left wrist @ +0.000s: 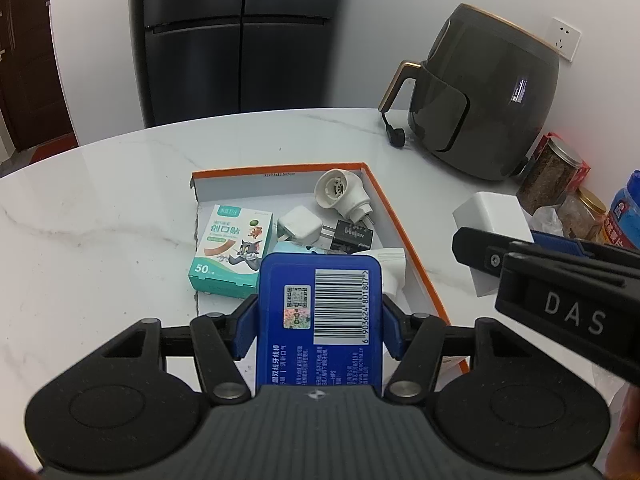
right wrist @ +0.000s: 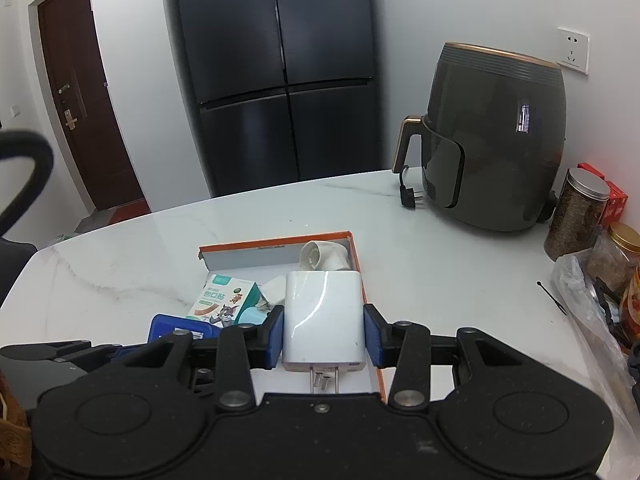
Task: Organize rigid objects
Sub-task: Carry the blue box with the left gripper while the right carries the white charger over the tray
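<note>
My left gripper (left wrist: 320, 322) is shut on a blue floss-pick box (left wrist: 320, 300), barcode side up, held over the near end of an orange-rimmed cardboard tray (left wrist: 404, 216). My right gripper (right wrist: 323, 333) is shut on a white power adapter (right wrist: 324, 312), prongs toward the camera, above the tray's right rim (right wrist: 356, 248). In the tray lie a teal bandage box (left wrist: 232, 248), a small white plug cube (left wrist: 298, 226), a white round plug-in device (left wrist: 344, 196) and a black adapter (left wrist: 354, 236). The left wrist view shows the white adapter (left wrist: 488, 212) at the right.
A dark air fryer (left wrist: 488, 96) with its loose plug (left wrist: 396, 136) stands at the back right of the white marble table (left wrist: 100, 200). Jars (right wrist: 576, 216) and a plastic bag (right wrist: 588, 312) crowd the right edge. A black fridge (right wrist: 280, 72) and a door are behind.
</note>
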Available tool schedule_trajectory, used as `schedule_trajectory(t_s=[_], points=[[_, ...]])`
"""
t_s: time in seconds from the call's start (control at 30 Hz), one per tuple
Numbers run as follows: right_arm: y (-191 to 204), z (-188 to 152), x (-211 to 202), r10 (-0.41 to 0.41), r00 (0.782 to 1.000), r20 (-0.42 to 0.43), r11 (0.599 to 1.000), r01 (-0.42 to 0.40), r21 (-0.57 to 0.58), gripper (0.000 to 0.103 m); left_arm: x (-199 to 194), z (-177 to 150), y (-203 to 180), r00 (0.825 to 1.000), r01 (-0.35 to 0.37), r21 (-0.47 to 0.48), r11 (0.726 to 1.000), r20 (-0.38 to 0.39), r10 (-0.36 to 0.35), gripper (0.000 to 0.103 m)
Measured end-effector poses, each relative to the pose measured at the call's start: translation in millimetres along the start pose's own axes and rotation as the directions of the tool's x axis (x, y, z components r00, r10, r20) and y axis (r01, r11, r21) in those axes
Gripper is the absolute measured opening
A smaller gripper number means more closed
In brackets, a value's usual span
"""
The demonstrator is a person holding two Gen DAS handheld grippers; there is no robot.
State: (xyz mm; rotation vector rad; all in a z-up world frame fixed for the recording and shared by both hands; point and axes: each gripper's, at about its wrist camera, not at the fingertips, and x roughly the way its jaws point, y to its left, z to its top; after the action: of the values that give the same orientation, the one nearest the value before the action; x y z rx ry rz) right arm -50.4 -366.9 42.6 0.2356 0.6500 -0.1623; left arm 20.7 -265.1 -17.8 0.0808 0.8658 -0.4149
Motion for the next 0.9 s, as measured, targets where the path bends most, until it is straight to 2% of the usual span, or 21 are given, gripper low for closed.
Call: schedule_trajectory(t_s=[0.9], points=[[-5.8, 6.3, 24.0, 0.043, 0.998, -0.047, 0.999, -0.044, -0.025, 0.05, 13.7, 1.1, -1.5, 0.999, -0.008, -0.022, 1.0, -0.037, 0.007, 0.061]])
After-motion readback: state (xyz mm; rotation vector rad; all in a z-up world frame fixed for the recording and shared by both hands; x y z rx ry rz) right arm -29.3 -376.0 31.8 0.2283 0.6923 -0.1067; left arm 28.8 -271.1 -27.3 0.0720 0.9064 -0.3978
